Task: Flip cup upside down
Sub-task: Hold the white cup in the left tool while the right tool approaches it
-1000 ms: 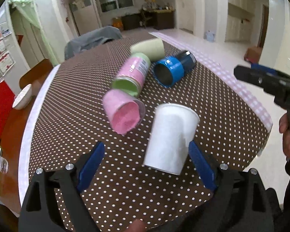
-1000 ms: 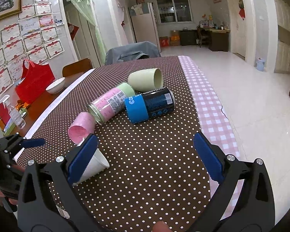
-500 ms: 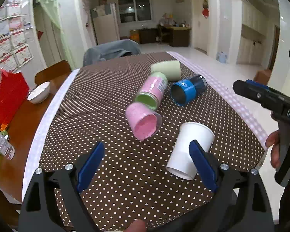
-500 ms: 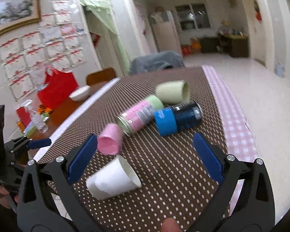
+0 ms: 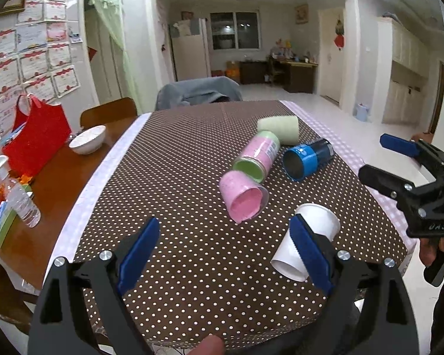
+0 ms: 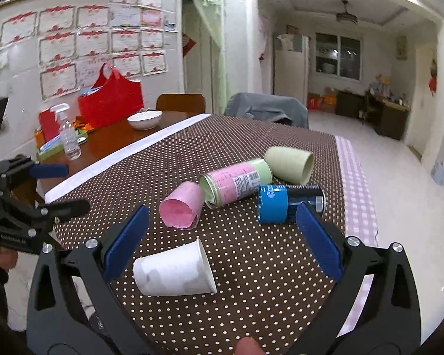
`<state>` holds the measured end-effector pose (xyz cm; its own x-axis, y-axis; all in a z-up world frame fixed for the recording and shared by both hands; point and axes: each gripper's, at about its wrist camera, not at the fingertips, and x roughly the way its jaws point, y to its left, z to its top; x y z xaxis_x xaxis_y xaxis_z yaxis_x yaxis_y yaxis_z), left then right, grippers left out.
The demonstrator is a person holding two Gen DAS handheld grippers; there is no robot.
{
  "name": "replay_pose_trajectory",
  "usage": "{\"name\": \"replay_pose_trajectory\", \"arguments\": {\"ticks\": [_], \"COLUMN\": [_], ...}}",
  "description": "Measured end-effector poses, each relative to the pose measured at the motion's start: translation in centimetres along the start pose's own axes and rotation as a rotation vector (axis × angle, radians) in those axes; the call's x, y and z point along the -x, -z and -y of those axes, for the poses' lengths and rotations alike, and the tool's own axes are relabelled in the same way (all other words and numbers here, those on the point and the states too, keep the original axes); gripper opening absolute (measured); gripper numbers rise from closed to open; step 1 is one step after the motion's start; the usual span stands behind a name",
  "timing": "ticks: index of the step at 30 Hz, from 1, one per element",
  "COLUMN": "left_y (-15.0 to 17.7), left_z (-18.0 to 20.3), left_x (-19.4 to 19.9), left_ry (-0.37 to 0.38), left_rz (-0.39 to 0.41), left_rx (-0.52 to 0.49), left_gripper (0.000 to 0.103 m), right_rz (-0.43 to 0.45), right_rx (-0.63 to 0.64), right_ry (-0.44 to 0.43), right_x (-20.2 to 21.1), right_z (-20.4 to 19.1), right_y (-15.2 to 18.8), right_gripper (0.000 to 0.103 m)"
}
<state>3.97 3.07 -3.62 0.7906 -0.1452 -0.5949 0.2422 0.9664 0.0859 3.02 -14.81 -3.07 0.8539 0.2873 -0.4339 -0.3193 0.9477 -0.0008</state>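
- Left gripper point(image 5: 222, 254) hangs over the near edge of the dotted tablecloth point(image 5: 177, 183), jaws spread wide, holding nothing.
- White paper cup point(image 6: 174, 269) lies on its side near that edge, mouth toward the right, untouched; in the left wrist view it sits behind the gripper's right finger.
- Beyond it lie a pink cup point(image 6: 182, 207), a pink-and-green can point(image 6: 236, 182), a blue can point(image 6: 287, 202) and a pale green cup point(image 6: 290, 164).
- Right gripper point(image 6: 219, 245) is equally wide open and empty above the cloth.
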Motion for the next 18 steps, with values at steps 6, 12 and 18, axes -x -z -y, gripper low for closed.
{"name": "replay_pose_trajectory", "arguments": {"ticks": [6, 12, 18], "left_y": [0.4, 1.2, 2.3], "left_z": [-0.5, -1.0, -1.3], "left_x": [1.4, 2.3, 2.2], "left_ry": [-0.058, -0.081, -0.088], "left_rz": [0.049, 0.066, 0.052], "left_rx": [0.014, 0.014, 0.005], "left_gripper": [0.088, 0.088, 0.088], "right_rz": [-0.012, -0.081, -0.174], "right_rx": [0.114, 0.342, 0.571], "right_ry": [-0.049, -0.114, -0.192], "right_x": [0.1, -0.4, -1.9], "right_z": [-1.1, -3.7, -5.4], "right_y": [-0.5, 0.4, 1.9], "right_gripper": [0.097, 0.097, 0.097]}}
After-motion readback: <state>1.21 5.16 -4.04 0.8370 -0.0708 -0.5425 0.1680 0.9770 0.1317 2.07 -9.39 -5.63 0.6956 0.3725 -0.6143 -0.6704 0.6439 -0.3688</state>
